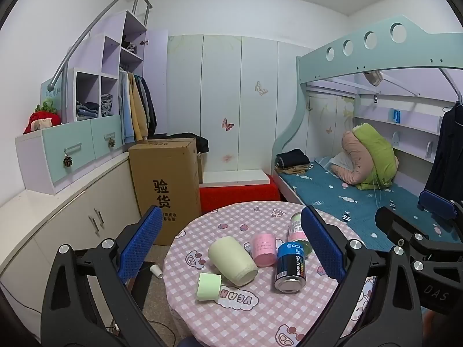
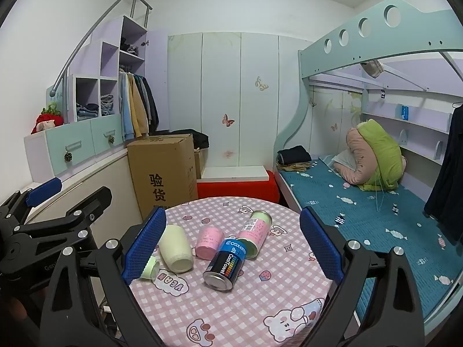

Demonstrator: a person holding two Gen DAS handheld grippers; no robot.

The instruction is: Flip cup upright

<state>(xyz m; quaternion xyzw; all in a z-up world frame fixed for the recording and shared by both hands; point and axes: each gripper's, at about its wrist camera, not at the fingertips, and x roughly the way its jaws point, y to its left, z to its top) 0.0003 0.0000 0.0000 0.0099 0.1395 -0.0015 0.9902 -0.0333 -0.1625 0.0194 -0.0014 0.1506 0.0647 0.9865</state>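
A pale cream cup (image 1: 232, 260) lies on its side on the round table with the pink checked cloth (image 1: 260, 318), its mouth toward me; it also shows in the right wrist view (image 2: 175, 248). My left gripper (image 1: 231, 248) is open and empty, held above the table with the cup between its blue pads in view. My right gripper (image 2: 233, 247) is open and empty, above the table's near side. The right gripper also shows at the right edge of the left wrist view (image 1: 428, 231).
Around the cup lie a small green cup (image 1: 209, 286), a pink cup (image 1: 262, 249), a dark blue CoolTowel can (image 1: 290, 266) and a pink and green can (image 1: 298, 230). A cardboard box (image 1: 166, 185), cabinets and a bunk bed (image 1: 376, 202) surround the table.
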